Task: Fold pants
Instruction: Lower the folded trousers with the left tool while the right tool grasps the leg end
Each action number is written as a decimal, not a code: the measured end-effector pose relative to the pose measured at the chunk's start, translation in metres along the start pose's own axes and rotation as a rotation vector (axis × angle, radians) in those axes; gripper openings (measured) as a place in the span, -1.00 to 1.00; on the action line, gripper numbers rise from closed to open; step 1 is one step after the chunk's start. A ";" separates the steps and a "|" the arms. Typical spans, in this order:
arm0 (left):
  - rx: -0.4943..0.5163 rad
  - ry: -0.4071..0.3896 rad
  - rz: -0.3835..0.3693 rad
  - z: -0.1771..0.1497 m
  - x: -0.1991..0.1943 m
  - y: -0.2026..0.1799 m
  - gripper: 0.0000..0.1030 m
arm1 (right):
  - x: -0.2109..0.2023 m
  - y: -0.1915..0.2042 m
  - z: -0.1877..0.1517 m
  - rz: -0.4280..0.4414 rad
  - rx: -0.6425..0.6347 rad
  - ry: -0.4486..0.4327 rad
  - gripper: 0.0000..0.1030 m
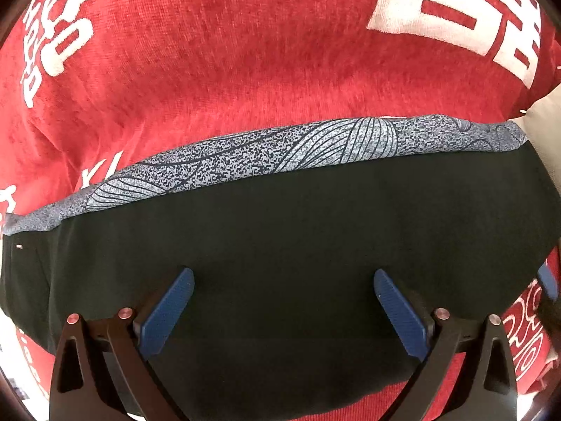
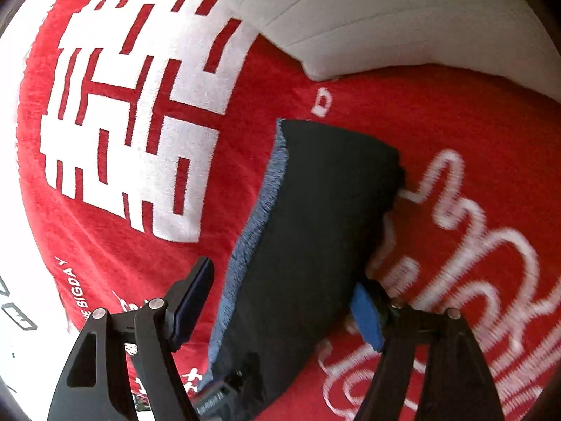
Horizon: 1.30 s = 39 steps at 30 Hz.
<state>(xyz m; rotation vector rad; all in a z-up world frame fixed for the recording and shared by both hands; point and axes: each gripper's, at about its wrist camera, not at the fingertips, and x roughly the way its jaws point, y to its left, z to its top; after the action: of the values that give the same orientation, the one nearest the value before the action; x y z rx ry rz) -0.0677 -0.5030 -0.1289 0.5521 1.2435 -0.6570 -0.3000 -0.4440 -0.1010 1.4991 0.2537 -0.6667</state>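
The folded pants (image 1: 298,245) lie as a black bundle on the red blanket, with a grey-blue patterned strip (image 1: 266,158) showing along their far edge. My left gripper (image 1: 284,274) points steeply down over the black cloth, open, its blue pads (image 1: 168,312) wide apart and holding nothing. In the right wrist view the pants (image 2: 308,228) run away from me with the grey-blue edge on their left side. My right gripper (image 2: 282,277) stands open astride the bundle's near end. Its left finger is clear of the cloth and its right pad (image 2: 366,315) is at the bundle's right edge.
A red blanket (image 1: 245,52) with large white characters (image 2: 133,112) covers the surface under the pants. A white pillow or bedding (image 2: 385,17) lies beyond the blanket at the back right. A dark piece of equipment (image 2: 224,396) shows at the bundle's near end.
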 end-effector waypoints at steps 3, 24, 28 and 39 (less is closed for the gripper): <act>-0.001 -0.009 0.001 0.006 -0.002 0.001 1.00 | -0.007 -0.012 -0.006 -0.008 0.035 -0.009 0.46; 0.078 -0.179 -0.147 -0.009 -0.014 -0.045 0.33 | 0.034 0.074 -0.002 -0.231 -0.344 0.031 -0.81; 0.065 -0.190 -0.181 -0.006 -0.014 -0.041 0.32 | 0.034 0.113 -0.020 -0.270 -0.525 0.018 -0.81; 0.063 -0.142 -0.346 -0.009 -0.017 0.004 0.32 | 0.054 0.202 -0.106 -0.335 -0.993 0.036 -0.81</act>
<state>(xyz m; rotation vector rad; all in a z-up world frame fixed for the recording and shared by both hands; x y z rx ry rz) -0.0740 -0.4917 -0.1147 0.3365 1.1973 -1.0122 -0.1200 -0.3675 0.0290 0.5144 0.7502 -0.6309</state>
